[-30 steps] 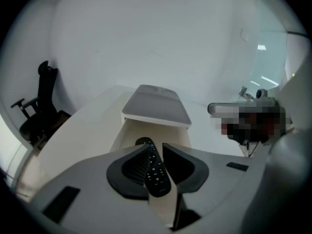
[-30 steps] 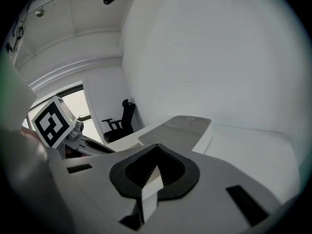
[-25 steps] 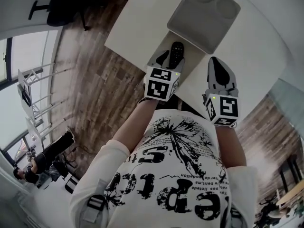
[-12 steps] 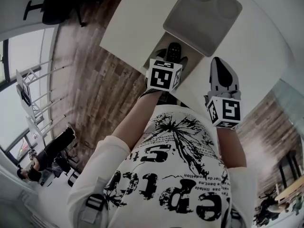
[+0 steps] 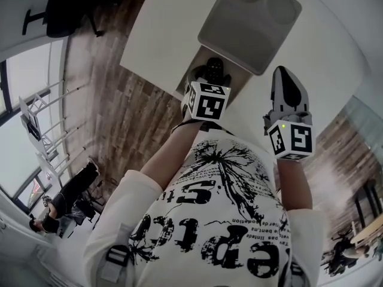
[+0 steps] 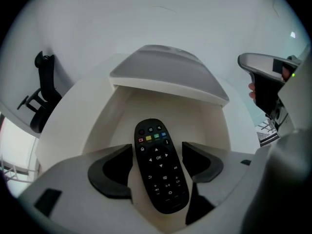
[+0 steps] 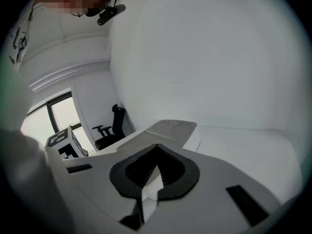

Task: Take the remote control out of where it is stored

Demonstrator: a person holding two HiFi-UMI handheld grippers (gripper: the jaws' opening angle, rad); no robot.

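Observation:
A black remote control [image 6: 158, 165] lies flat in a white recessed compartment [image 6: 117, 116] of the table, buttons up. My left gripper [image 6: 157, 161] points steeply down into it. Its jaws have just been opening and stand wide, one dark pad [image 6: 111, 172] on each side of the remote, with no squeeze showing. In the head view the left gripper [image 5: 209, 75] and its marker cube cover most of the remote [image 5: 213, 68]. My right gripper [image 5: 286, 89] hovers over the bare table to the right, jaws shut and empty; its own view shows the right gripper [image 7: 155, 152] with tips together.
A grey lid [image 5: 251, 15] with two round hollows stands raised behind the compartment. The table's edge [image 5: 149, 70] runs at the left above a wooden floor. An office chair [image 5: 63, 5] stands far left, and a person [image 5: 60, 202] sits at the lower left.
My left gripper has sunk into the compartment and tipped further down, so its cube now hides more of the remote. My right gripper has drifted a little to the right.

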